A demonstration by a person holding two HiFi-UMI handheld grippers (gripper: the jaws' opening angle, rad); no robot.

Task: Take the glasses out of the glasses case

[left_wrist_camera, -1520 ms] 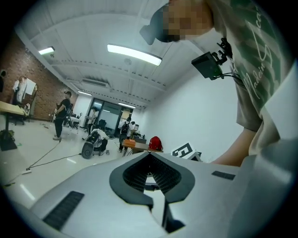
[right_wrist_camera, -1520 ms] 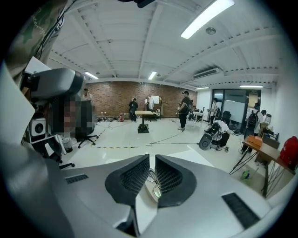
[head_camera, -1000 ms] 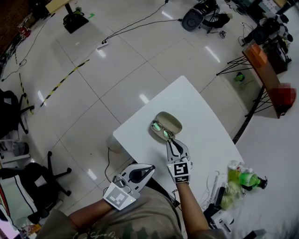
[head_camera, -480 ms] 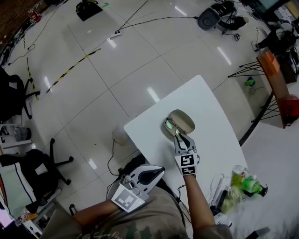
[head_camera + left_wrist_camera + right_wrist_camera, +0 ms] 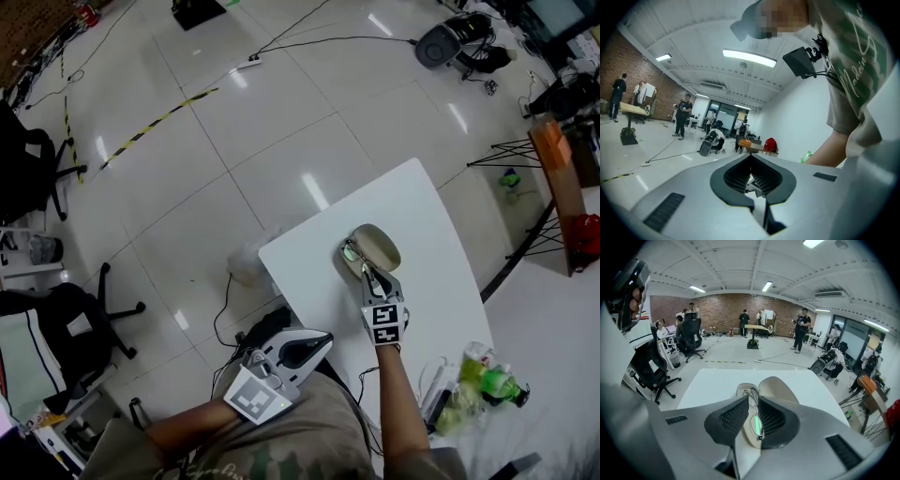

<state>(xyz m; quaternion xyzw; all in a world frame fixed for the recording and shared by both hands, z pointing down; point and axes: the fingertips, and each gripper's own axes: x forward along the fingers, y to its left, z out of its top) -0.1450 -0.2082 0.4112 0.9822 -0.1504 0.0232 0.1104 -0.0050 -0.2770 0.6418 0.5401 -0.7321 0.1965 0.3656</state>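
Well, glasses (image 5: pixel 757 424): folded, lying inside the open glasses case (image 5: pixel 380 246), one lens glinting green.
Case: lid tipped back, on the white table (image 5: pixel 314 277).
Right gripper (image 5: pixel 753 399): I see it at the case's near end, jaws pinched narrow on the glasses frame.
Left gripper (image 5: pixel 751 164): well short of the case, off the table, clenched on nothing.

The glasses case (image 5: pixel 774 386) is beige and oval. It lies open just ahead of the right gripper (image 5: pixel 753 401), under its tips, with the lid tipped back (to the right of the jaws in that gripper's view). The glasses (image 5: pixel 756 423) rest in the lower half; they are thin-framed with green-glinting lenses. Their frame runs between the two jaws, which stand close on either side.
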